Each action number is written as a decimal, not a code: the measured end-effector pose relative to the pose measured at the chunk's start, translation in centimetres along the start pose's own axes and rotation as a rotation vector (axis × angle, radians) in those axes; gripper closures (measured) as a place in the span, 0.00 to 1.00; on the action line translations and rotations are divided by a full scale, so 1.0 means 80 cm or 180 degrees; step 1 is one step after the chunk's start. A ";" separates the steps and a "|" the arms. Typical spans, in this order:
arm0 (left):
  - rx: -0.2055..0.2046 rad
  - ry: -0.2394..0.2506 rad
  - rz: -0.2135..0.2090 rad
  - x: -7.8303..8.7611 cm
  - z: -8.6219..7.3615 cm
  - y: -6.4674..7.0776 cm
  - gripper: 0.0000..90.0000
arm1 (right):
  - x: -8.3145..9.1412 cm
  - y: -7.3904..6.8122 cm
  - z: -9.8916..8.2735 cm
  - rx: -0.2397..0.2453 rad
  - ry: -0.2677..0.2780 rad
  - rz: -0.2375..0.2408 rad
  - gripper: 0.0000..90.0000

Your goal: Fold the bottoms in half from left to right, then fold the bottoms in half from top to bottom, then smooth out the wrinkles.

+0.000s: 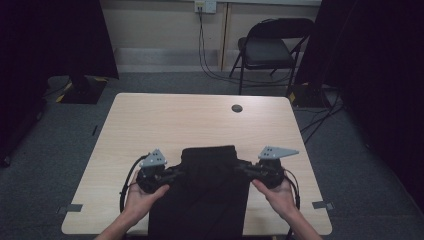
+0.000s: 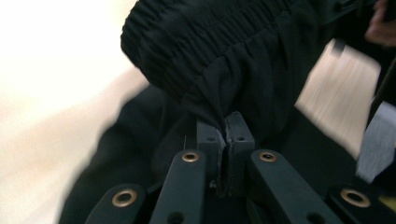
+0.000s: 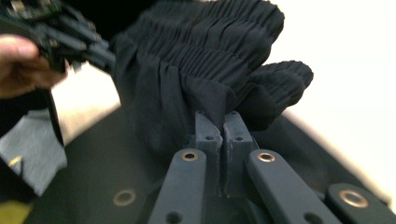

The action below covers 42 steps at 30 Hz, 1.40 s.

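Note:
A black garment with a gathered elastic waistband lies on the near half of the wooden table and hangs over its front edge. My left gripper is shut on the garment's left side. My right gripper is shut on its right side. In the left gripper view the jaws pinch black cloth just under the ribbed waistband. In the right gripper view the jaws pinch a fold of the same cloth, and the other gripper shows at the upper left with a hand behind it.
A small round grommet sits near the table's far edge. A black folding chair stands beyond the table, with cables running on the floor. Dark curtains hang at both sides of the room. Bare tabletop stretches beyond the garment.

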State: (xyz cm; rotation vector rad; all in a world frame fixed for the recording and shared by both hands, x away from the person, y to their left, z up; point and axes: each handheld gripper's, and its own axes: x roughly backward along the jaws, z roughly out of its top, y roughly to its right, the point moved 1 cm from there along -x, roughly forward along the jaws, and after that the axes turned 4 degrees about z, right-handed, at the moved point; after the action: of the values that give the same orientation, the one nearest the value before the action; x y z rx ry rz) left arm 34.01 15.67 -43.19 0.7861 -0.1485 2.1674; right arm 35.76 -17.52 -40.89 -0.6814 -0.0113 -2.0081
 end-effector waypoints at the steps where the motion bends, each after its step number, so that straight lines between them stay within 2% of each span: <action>1: 0.0013 -0.0102 0.0015 -0.007 -0.012 -0.001 0.97 | -0.006 -0.001 -0.012 -0.0027 -0.0123 -0.0002 0.97; 2: 0.0050 -0.0178 -0.0002 -0.014 -0.022 -0.002 0.97 | -0.014 -0.002 -0.025 -0.0037 -0.0244 -0.0002 0.97; 3: 0.0175 -0.0279 -0.0057 -0.023 -0.033 -0.004 0.97 | -0.021 -0.002 -0.037 -0.0066 -0.0356 -0.0010 0.97; 4: 0.0187 -0.0338 -0.0058 -0.026 -0.036 -0.003 0.97 | -0.029 -0.001 -0.050 -0.0056 -0.0462 -0.0019 0.97; 6: 0.0041 -0.0452 -0.0025 -0.030 -0.041 0.004 0.97 | -0.037 0.002 -0.064 -0.0145 -0.0549 -0.0045 0.97; 8: 0.0096 -0.0535 -0.0026 -0.036 -0.050 0.006 0.97 | -0.040 0.002 -0.073 -0.0136 -0.0644 -0.0057 0.97; 10: -0.0021 -0.0665 0.0020 -0.044 -0.058 0.010 0.97 | -0.047 0.003 -0.083 -0.0198 -0.0757 -0.0021 0.97; 11: -0.0046 -0.0700 0.0048 -0.047 -0.059 0.010 0.97 | -0.050 0.003 -0.086 -0.0173 -0.0809 -0.0068 0.97; 12: -0.0011 -0.0708 0.0026 -0.051 -0.061 0.007 0.97 | -0.053 0.003 -0.087 -0.0130 -0.0840 -0.0083 0.97; 13: 0.0020 -0.0691 0.0021 -0.053 -0.060 0.005 0.97 | -0.060 0.004 -0.089 -0.0076 -0.0950 -0.0144 0.97; 16: -0.0048 -0.0639 0.0076 -0.057 -0.057 -0.002 0.97 | -0.069 0.008 -0.086 -0.0019 -0.0940 -0.0230 0.97; 17: -0.0026 -0.0635 0.0086 -0.059 -0.054 -0.007 0.97 | -0.071 0.012 -0.085 -0.0010 -0.0916 -0.0242 0.97; 20: 0.0001 -0.0569 0.0161 -0.067 -0.047 -0.026 0.98 | -0.083 0.026 -0.076 0.0093 -0.0877 -0.0307 0.97; 21: 0.0061 -0.0546 0.0199 -0.071 -0.043 -0.036 0.98 | -0.087 0.032 -0.073 0.0066 -0.0854 -0.0323 0.97; 24: 0.0001 -0.0509 0.0431 -0.086 -0.027 -0.066 0.98 | -0.108 0.056 -0.058 -0.0022 -0.0741 -0.0360 0.97; 26: 0.0002 -0.0484 0.0492 -0.095 -0.017 -0.084 0.98 | -0.126 0.074 -0.043 -0.0036 -0.0686 -0.0442 0.97; 28: 0.0091 -0.0384 0.0573 -0.103 -0.011 -0.107 0.98 | -0.138 0.090 -0.035 -0.0072 -0.0603 -0.0457 0.97; 29: 0.0145 -0.0363 0.0657 -0.108 -0.006 -0.117 0.98 | -0.145 0.098 -0.031 -0.0091 -0.0537 -0.0486 0.97; 31: 0.0060 -0.0326 0.0843 -0.116 0.001 -0.126 0.98 | -0.161 0.114 -0.020 -0.0122 -0.0465 -0.0541 0.97; 32: 0.0158 -0.0274 0.0866 -0.121 0.004 -0.135 0.98 | -0.169 0.120 -0.013 -0.0121 -0.0465 -0.0590 0.97; 34: 0.0252 -0.0180 0.0934 -0.127 0.007 -0.146 0.98 | -0.184 0.134 0.003 -0.0092 -0.0502 -0.0717 0.97; 35: 0.0303 -0.0126 0.0983 -0.132 0.009 -0.152 0.98 | -0.189 0.138 0.007 -0.0073 -0.0520 -0.0732 0.97; 36: 0.0307 -0.0121 0.1012 -0.135 0.012 -0.154 0.98 | -0.196 0.146 0.015 -0.0070 -0.0529 -0.0794 0.97; 37: 0.0249 -0.0132 0.1109 -0.141 0.018 -0.158 0.98 | -0.200 0.151 0.019 -0.0099 -0.0514 -0.0831 0.97; 38: 0.0224 -0.0178 0.1146 -0.145 0.023 -0.161 0.98 | -0.207 0.161 0.027 -0.0154 -0.0519 -0.0881 0.97; 40: 0.0332 -0.0226 0.1179 -0.152 0.033 -0.170 0.97 | -0.217 0.170 0.039 -0.0166 -0.0589 -0.0998 0.97; 42: 0.0404 -0.0205 0.1190 -0.155 0.036 -0.176 0.97 | -0.227 0.175 0.048 -0.0134 -0.0634 -0.1133 0.97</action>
State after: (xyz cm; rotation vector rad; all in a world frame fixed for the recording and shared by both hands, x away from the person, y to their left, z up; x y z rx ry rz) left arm 51.67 15.92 -50.21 0.9625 -0.2059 2.5234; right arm 55.47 -9.11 -49.88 -0.9583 -0.2230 -2.2735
